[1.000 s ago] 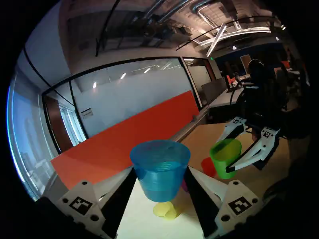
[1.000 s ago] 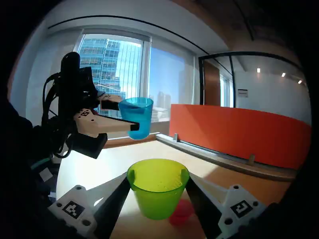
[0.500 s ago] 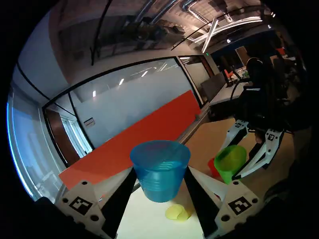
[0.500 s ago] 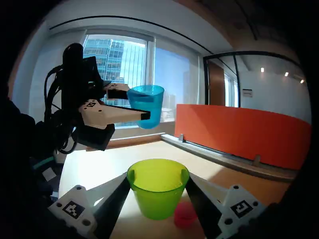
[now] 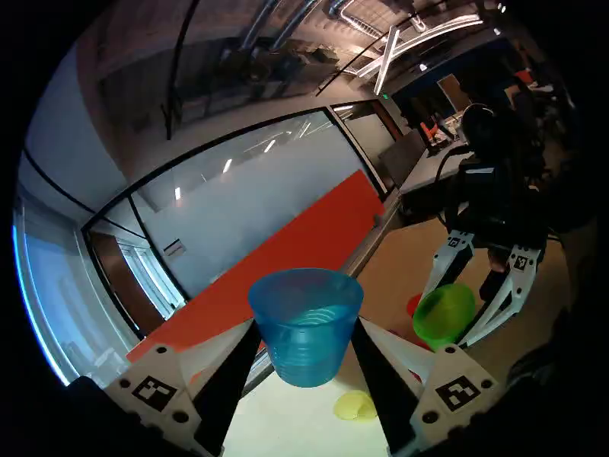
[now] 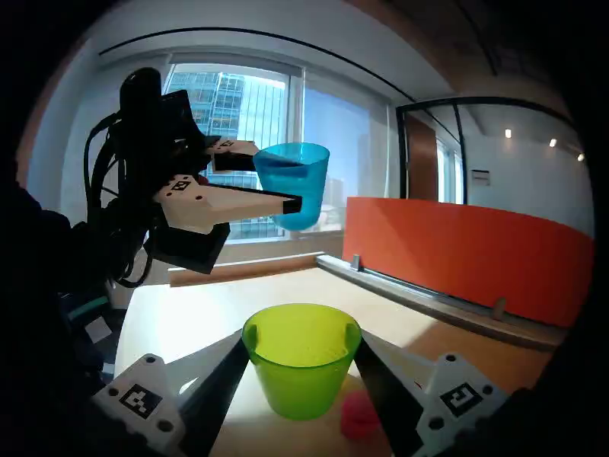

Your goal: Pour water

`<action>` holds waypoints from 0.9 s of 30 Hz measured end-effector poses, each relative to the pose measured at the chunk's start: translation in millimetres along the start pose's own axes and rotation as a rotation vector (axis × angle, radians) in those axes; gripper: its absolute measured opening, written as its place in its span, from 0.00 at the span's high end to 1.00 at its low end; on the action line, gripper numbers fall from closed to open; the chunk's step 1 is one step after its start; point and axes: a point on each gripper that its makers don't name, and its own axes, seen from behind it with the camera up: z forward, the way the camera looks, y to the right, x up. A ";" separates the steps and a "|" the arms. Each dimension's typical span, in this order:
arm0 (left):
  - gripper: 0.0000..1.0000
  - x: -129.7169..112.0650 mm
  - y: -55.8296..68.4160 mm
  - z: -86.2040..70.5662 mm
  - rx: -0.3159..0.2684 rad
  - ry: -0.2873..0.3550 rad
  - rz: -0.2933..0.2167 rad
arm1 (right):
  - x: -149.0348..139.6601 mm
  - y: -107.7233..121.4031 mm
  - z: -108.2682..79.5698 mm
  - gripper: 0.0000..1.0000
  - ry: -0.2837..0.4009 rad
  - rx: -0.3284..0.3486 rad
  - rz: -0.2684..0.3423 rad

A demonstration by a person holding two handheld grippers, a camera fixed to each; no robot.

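Observation:
A clear blue cup [image 5: 306,308] with water in its lower part sits upright between the fingers of my left gripper [image 5: 306,339], which is shut on it. My right gripper [image 6: 301,362] is shut on a lime-green cup [image 6: 301,346], open side up. In the right gripper view, the blue cup [image 6: 298,183] and the left gripper [image 6: 275,185] hang high, above and behind the green cup. From the left gripper view, the green cup [image 5: 444,308] and the right gripper [image 5: 447,324] lie lower and to the right.
A pale wooden table [image 6: 213,305] lies below both cups. A small pink-red cup [image 6: 359,415] stands on it beside the green cup, and a yellow cup [image 5: 354,405] lies on its side. An orange partition [image 6: 472,251] borders the far edge. A person sits behind the right gripper.
My left gripper has risen with the blue cup and come closer to the green cup. The green cup has stayed in the right gripper's hold, lower against the blue cup.

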 end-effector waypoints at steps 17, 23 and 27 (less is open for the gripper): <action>0.20 14.7 2.7 -6.8 0.009 0.021 0.168 | 3.5 -11.1 12.0 0.09 0.002 0.032 -0.004; 0.20 20.6 3.2 -7.0 0.006 0.029 0.203 | 5.1 -16.9 15.6 0.09 0.006 0.046 -0.006; 0.19 25.8 2.4 -5.7 0.007 0.039 0.226 | 7.4 -21.0 17.6 0.09 0.009 0.055 -0.005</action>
